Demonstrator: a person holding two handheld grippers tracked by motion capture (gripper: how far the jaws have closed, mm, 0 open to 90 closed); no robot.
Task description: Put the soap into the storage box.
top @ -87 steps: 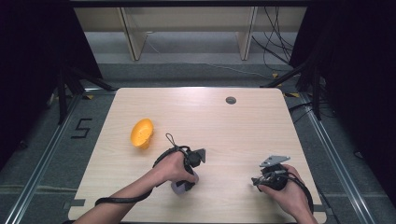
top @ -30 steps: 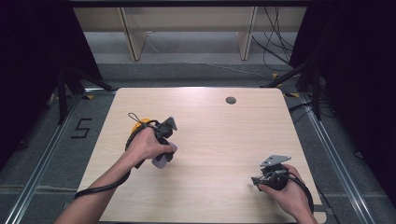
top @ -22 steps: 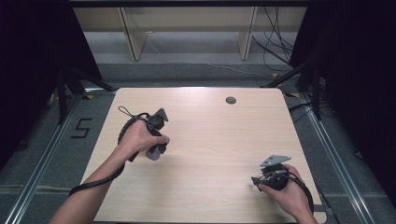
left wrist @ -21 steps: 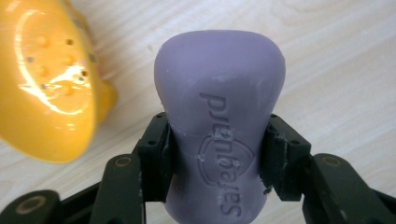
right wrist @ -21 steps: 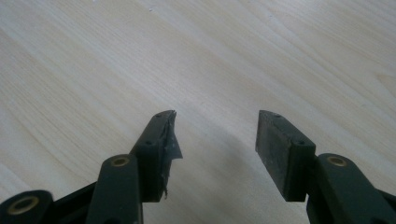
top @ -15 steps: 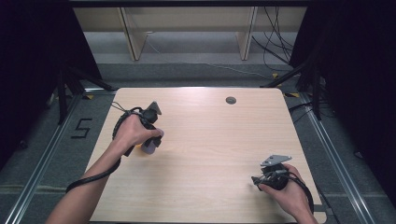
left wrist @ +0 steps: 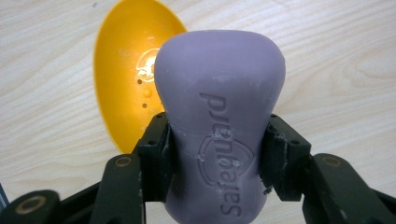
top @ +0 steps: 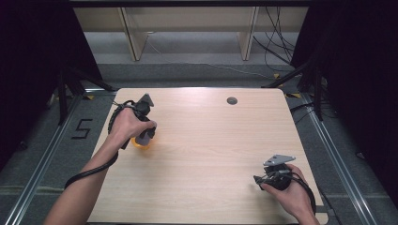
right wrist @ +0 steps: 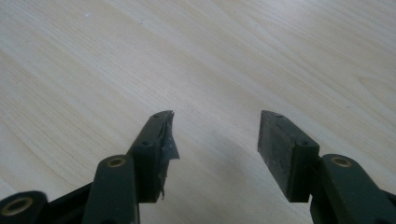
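A: What is the left gripper (left wrist: 217,140) doing?

B: It is clamped on a purple soap (left wrist: 219,121). In the left gripper view both pads press on the bar's narrow waist, one at each side, and the wider rounded end sticks out past the fingertips. Raised lettering runs across the face that looks at the camera.

A: And where is the soap relative to the dish?

B: It hangs over a yellow dish (left wrist: 123,74), an oval one that lies on the table (left wrist: 336,60) with its hollow side up. In that view the dish shows behind and to the left of the bar, partly covered by it. Whether the soap touches the dish I cannot tell.

A: How does it look from above?

B: In the high view the left gripper (top: 145,129) is at the table's left side, about halfway up the board, pointing down. The hand (top: 126,125) covers most of it, and a strip of the dish (top: 139,143) peeks out just under the hand. The soap itself is hidden there.

A: The right gripper?

B: The right gripper (top: 263,180) rests low at the table's (top: 211,154) near right corner, well apart from the dish. In the right gripper view (right wrist: 215,135) its jaws stand wide, have just been opening, and hold nothing; bare wood shows between them. The left pad looks frayed at its edge.

A: Anything else on the table?

B: A small dark round spot (top: 232,100) near the far edge.
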